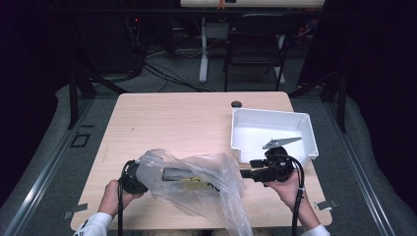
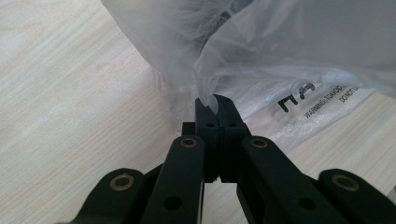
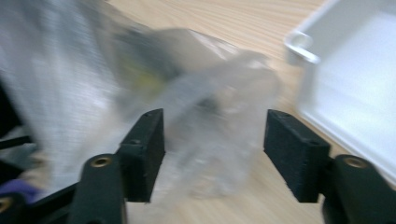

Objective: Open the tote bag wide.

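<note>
the right gripper view is blurred, so the plastic bag (image 3: 140, 84) there reads as a grey, streaky mass with a dark shape and a patch of yellow inside it that cannot be made out. in the high view the bag (image 1: 196, 184) covers much of the left gripper (image 1: 132, 178), and its lower end runs off the bottom edge of the picture. a dark flat object (image 1: 178, 173) lies inside the bag, seen through the film; what it is cannot be told. the black print on the bag is cut off and partly folded in the left gripper view, with a warning line legible but little else.

the bag is thin, clear and crumpled, puffed up in loose folds, with black lettering and a bit of yellow showing through. it lies on the near middle of the wooden table (image 1: 172, 123), between the two hands and just left of the white bin (image 1: 305, 142).

the left gripper (image 2: 215, 105) is clenched on a pinch of the bag's film, its jaws pressed together with the plastic bunched between the tips. the right gripper (image 3: 212, 144) is released, its jaws wide apart, with the bag's crumpled end lying between and beyond them; whether the pads touch the film cannot be told. in the high view the right gripper (image 1: 246, 173) sits at the bag's right edge, in front of the bin.
</note>
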Motion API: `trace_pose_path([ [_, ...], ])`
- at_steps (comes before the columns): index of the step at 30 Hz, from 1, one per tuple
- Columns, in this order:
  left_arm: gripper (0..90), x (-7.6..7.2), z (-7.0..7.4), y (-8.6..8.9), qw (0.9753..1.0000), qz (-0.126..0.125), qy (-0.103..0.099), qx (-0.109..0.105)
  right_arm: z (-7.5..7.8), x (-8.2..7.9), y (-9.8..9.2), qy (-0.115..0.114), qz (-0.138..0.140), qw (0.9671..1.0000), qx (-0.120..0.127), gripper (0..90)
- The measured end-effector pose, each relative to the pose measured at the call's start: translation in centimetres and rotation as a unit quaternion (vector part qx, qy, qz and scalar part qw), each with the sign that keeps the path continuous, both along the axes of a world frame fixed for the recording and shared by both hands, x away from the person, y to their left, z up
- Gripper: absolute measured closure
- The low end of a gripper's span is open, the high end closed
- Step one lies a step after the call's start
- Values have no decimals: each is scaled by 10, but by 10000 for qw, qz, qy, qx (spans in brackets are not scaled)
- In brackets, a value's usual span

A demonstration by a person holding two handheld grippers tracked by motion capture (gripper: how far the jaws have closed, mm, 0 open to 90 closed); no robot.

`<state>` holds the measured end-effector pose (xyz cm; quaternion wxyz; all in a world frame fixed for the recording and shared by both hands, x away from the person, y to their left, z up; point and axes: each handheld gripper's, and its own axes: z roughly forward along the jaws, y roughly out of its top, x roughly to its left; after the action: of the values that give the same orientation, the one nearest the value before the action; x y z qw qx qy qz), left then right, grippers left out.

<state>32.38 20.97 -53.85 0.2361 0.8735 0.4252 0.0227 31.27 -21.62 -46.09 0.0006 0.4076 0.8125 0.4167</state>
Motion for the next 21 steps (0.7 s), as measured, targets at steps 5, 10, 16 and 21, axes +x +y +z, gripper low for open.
trace_pose_path([
  [5,898,-1,1,0,9999,69,-28,-68,-9,-5,24,361,619,9974,73,285],
  [10,898,1,3,2,9998,-138,-1,119,-23,-4,47,433,781,9950,-442,609],
  [16,898,2,1,2,9999,-124,25,112,-41,5,58,242,533,9936,-966,880],
  [21,898,3,-2,2,9999,-31,77,134,-47,16,54,-28,167,9907,-1348,900],
])
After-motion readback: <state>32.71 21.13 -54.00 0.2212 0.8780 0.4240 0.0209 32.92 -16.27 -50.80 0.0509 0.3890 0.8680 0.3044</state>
